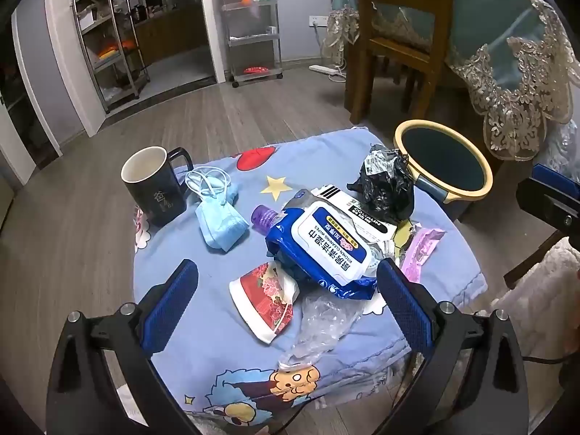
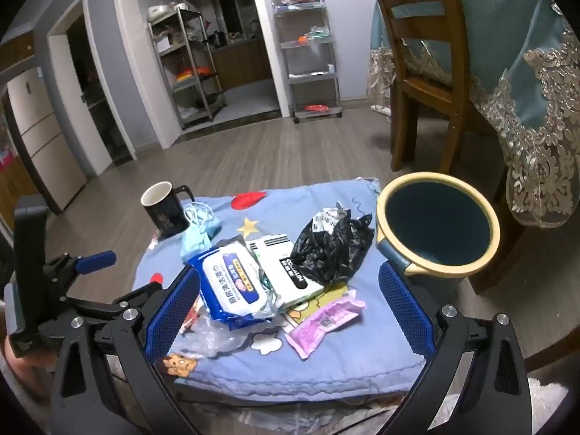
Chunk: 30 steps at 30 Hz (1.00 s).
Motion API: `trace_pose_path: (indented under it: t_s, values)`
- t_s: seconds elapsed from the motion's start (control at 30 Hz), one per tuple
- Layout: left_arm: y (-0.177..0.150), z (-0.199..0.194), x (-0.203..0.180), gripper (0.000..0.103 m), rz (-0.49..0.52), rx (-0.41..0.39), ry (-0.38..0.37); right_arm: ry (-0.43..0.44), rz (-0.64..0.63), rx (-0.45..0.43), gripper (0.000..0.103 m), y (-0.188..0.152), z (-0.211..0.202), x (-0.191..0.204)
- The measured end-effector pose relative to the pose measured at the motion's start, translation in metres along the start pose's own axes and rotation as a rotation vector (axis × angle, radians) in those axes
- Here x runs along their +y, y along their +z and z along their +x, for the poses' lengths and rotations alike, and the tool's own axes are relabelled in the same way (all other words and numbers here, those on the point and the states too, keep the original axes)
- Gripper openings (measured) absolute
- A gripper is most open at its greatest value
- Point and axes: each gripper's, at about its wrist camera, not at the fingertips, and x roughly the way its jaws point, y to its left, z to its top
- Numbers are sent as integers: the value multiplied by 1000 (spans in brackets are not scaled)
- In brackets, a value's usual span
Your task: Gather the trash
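- Biggest thing: a low bench under a light blue cartoon-print cloth (image 1: 232, 326), with all the trash piled on it.
- Just off the bench's far right corner sits a round dark blue trash bin with a cream-yellow rim (image 2: 438, 224). Looks like nothing's in it, though I can't see the bottom.
- Left hand-held gripper (image 1: 286, 301) is spread wide with nothing in it, hovering over the near side of the pile. Right hand-held gripper (image 2: 290, 311) is the same: jaws wide apart, nothing held, framing the middle of the pile.
- Blue and white pack of kitchen cleaning wipes (image 1: 330, 243) is dead centre, lying partly on a flat white box with black stripes (image 2: 286, 264).
- Crumpled black plastic bag (image 2: 333, 250) rests on the far end of that box, right next to the bin.
- Black ceramic mug with a white inside (image 1: 156, 185) stands upright at the far left corner.
- Crumpled light blue face masks (image 1: 217, 217) sit just beside the mug.
- Red and white floral wrapper (image 1: 264, 301) and a clear crinkled plastic bag (image 1: 322, 322) lie nearest the left one.
- Small pink wrapper (image 2: 322, 322) is at the near right, and a purple bottle cap (image 1: 264, 215) pokes out from behind the wipes.
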Motion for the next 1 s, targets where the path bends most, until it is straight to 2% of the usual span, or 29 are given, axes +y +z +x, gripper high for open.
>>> trace_pose_path:
  t_s: [1.0]
  values:
    - [-4, 1, -7, 97, 11, -5, 13, -4, 8, 6, 98, -4, 3, -5]
